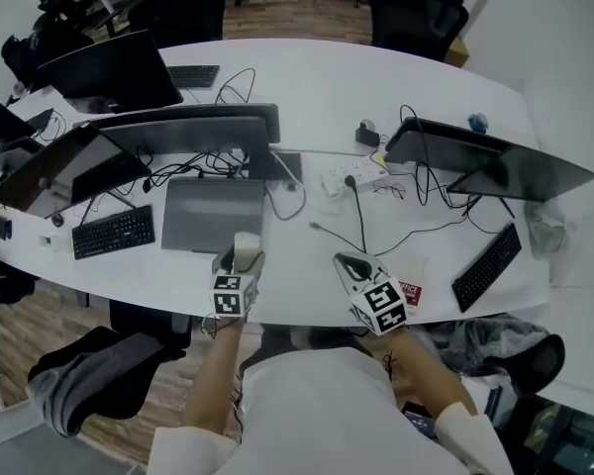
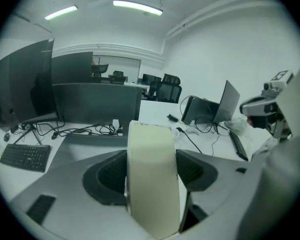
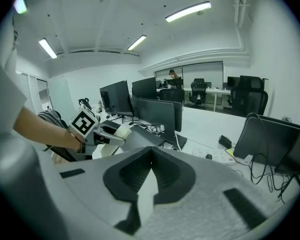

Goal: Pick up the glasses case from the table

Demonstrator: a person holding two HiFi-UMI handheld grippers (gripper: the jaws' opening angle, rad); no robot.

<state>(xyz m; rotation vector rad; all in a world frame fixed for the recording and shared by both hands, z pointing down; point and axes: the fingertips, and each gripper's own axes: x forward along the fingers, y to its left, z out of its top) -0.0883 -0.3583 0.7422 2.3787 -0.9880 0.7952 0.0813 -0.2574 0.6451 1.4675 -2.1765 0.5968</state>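
My left gripper [image 1: 240, 259] has the glasses case [image 2: 152, 179] pinched between its two fingers. One pad presses on each side of it. The long way of the case runs straight out along the fingers, and its far end sticks out past the tips. The case is off the table [image 1: 317, 97], up in the air over the near edge, close to the grey laptop [image 1: 213, 214]. My right gripper [image 1: 350, 265] is just to the right of the left one. Its fingers are pressed together with nothing in them. I think the pick is done, as long as the left pinch holds.
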